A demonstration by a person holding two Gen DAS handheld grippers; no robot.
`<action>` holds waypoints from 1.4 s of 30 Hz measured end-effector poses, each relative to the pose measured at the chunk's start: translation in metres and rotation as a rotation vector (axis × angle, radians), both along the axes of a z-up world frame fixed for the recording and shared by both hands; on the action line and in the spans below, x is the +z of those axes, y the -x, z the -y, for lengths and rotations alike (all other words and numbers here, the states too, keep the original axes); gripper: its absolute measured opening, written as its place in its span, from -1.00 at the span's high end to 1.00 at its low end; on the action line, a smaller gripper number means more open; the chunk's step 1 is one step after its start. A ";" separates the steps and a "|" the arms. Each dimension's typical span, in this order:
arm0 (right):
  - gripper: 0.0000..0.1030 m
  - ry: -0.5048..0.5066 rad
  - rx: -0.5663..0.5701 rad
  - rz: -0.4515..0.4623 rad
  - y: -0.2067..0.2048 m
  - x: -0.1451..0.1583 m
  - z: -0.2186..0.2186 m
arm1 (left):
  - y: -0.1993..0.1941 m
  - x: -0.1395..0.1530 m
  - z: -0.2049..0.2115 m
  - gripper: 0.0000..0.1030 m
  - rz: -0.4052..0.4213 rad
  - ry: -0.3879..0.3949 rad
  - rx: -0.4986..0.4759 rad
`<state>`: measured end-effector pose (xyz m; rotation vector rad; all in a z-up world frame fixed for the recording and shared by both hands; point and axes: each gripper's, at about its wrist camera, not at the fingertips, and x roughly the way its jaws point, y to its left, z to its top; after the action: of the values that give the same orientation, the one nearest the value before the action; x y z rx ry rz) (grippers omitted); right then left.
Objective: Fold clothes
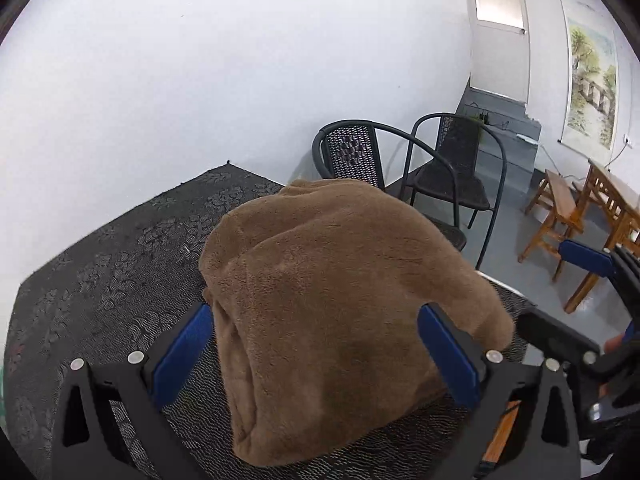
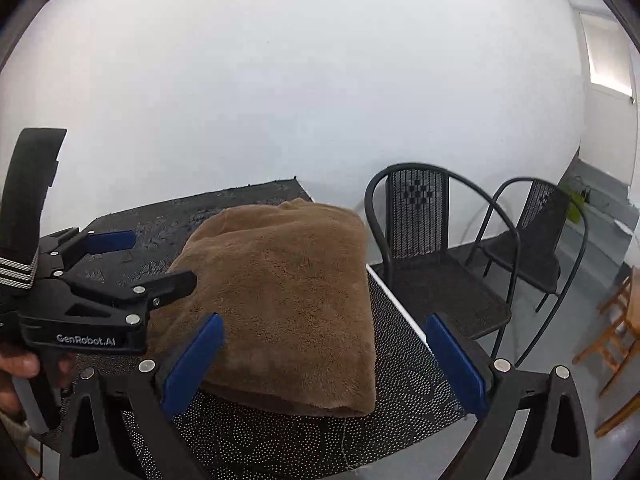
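Left tongs [image 2: 132,260] spread, marked "GenRobot.AI", apparently touching brown garment [image 2: 288,296].

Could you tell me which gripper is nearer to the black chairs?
Right. The right gripper is over the table's chair-side edge, closest to the chairs; the left gripper sits farther along the brown garment.

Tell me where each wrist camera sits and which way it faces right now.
Left wrist: behind the open left tool, facing the folded brown garment on the dark table; the right tool shows at the right edge.
Right wrist: behind the open right tool, facing the same garment's right side; the left tool and the person's hand show at left.
Shared: garment, table, two black chairs.
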<state>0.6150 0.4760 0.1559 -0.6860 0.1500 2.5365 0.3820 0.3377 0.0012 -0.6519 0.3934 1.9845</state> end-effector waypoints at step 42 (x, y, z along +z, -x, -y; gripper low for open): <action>-0.99 0.000 -0.003 0.078 0.024 -0.017 -0.012 | 0.012 -0.022 0.003 -0.99 0.148 -0.035 -0.008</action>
<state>0.5912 0.4876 0.1389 -0.7829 0.1240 2.5020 0.3699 0.3351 -0.0203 -0.7684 0.2706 1.9168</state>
